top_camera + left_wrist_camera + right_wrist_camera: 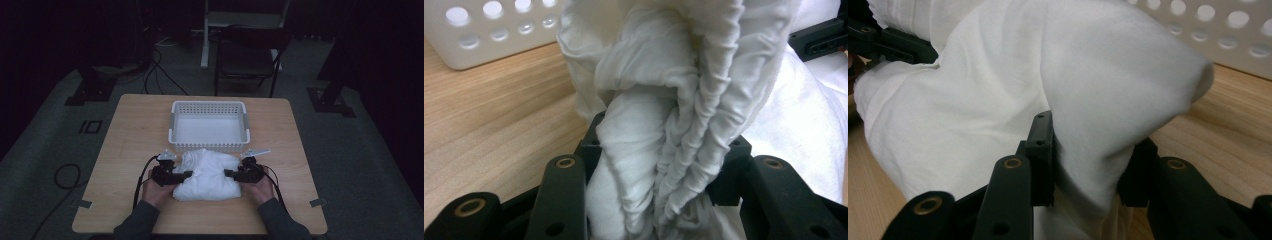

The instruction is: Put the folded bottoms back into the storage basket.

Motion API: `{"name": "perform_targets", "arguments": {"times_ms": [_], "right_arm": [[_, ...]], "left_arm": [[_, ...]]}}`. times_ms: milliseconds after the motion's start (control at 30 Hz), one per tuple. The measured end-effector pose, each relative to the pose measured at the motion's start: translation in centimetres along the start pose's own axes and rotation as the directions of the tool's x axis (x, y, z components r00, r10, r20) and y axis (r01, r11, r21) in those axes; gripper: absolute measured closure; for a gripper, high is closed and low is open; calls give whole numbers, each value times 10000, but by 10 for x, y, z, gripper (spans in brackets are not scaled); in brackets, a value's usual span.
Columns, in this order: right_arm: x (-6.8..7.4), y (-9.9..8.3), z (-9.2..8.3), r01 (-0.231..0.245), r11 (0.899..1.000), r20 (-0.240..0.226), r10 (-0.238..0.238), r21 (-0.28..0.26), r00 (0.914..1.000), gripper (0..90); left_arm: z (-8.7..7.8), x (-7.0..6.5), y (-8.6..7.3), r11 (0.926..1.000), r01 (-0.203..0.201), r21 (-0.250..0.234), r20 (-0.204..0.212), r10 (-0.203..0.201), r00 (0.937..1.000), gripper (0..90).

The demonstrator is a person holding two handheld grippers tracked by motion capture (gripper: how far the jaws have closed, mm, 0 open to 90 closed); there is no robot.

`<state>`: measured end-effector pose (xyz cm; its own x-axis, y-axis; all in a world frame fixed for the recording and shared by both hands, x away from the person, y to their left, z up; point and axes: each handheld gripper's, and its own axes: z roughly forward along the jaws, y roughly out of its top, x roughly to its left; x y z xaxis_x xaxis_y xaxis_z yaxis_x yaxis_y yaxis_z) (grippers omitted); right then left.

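Both tools, the left tool (186, 174) and the right tool (229, 173), grip a white cloth (207, 175) lying between them on the wooden worktop (130, 145); a white basket (209, 126) stands just beyond, and the room is dark.

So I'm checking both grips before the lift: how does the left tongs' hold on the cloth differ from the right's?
The left tongs clamp a thick, tightly ruffled bunch of the cloth; the right tongs pinch a smooth, rounded fold. The left grips the cloth's left side, the right its right side. The basket lies to the left in the left gripper view, to the right in the right one. Both are shut on the cloth, which lies on the table before the basket.
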<state>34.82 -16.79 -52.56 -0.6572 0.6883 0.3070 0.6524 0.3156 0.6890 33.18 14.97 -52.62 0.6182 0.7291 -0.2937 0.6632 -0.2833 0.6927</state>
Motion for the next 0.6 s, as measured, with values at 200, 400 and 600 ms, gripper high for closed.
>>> {"name": "perform_targets", "arguments": {"times_ms": [200, 400, 600], "right_arm": [[4, 1, -5, 147, 9998, 22, -146, -126, 9999, 658], [6, 2, -9, 286, 9995, 32, -285, -166, 9996, 660], [11, 4, -14, 431, 9986, 31, -431, -298, 9991, 660]], "left_arm": [[-4, -4, 1, 9999, -137, -81, -137, 136, 9998, 545], [-8, -7, 2, 9997, -222, -114, -233, 219, 9995, 547], [-13, -11, 3, 9990, -377, -233, -391, 367, 9986, 549]]}}
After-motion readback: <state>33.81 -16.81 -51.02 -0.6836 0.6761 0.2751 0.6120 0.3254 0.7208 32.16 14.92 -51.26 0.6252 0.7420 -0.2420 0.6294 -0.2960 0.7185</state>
